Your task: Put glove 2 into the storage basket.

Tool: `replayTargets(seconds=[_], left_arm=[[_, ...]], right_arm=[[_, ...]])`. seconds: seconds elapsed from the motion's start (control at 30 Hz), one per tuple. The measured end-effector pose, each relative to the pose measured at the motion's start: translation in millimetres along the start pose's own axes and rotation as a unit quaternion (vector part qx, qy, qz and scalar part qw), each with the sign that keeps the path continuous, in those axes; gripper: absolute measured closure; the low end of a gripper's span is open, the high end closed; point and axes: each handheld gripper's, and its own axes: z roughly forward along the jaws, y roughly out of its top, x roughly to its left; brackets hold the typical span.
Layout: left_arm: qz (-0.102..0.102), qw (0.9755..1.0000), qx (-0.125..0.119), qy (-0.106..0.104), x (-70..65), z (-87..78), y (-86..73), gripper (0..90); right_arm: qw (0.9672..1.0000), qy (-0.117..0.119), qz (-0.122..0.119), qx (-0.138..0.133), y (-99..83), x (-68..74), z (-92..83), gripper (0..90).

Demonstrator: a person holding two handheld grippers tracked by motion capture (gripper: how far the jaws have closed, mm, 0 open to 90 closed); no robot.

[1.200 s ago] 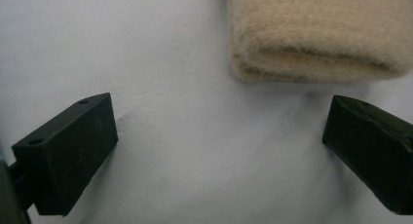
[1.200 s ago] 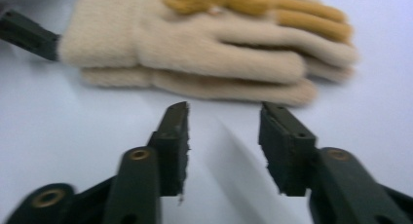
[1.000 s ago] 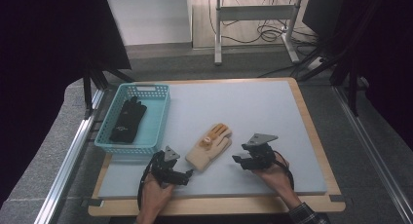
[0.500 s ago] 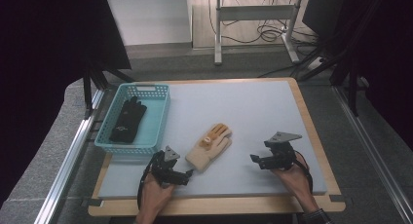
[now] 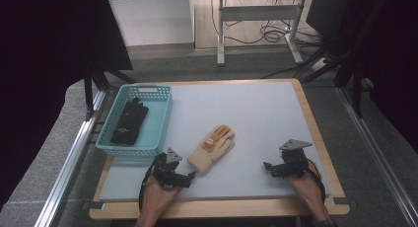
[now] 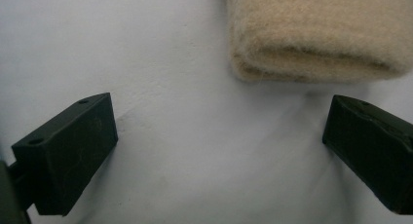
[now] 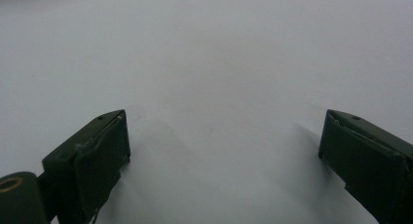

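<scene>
A beige knitted glove (image 5: 213,148) with an orange patch lies flat near the middle of the table, fingers pointing away. My left gripper (image 5: 189,176) rests just short of its cuff, jaws open. In the left gripper view the cuff (image 6: 316,34) lies ahead of the open left gripper (image 6: 219,151), outside the gap. My right gripper (image 5: 269,167) sits low over bare table at the front right, well apart from the glove. Its jaws have just been opening, and the right gripper (image 7: 224,156) has nothing between them. A black glove (image 5: 129,121) lies in the teal basket (image 5: 130,149).
The basket stands at the table's left edge, just behind my left hand. A pale grey mat (image 5: 256,108) covers the table inside a wooden border (image 5: 318,138). Metal rails run along both sides, and a desk frame with cables stands on the floor beyond.
My right gripper has moved to the right and nearer the front edge, away from the beige glove, and its jaws have spread. The left gripper and both gloves have stayed put.
</scene>
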Motion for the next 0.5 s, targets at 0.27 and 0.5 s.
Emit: replayTargets(seconds=[0.27, 0.5], left_arm=[[0.000, 1.0000, 0.001, -0.001, 0.4, -0.3, 0.2, 0.0], [0.008, 0.9999, -0.001, -0.008, 3.2, -2.7, -0.1, 2.2]], right_arm=[[1.0000, -0.004, 0.002, -0.002, -1.0, 0.0, 0.4, 4.3], [1.0000, -0.003, 0.003, -0.002, -1.2, 0.0, 0.4, 4.3]])
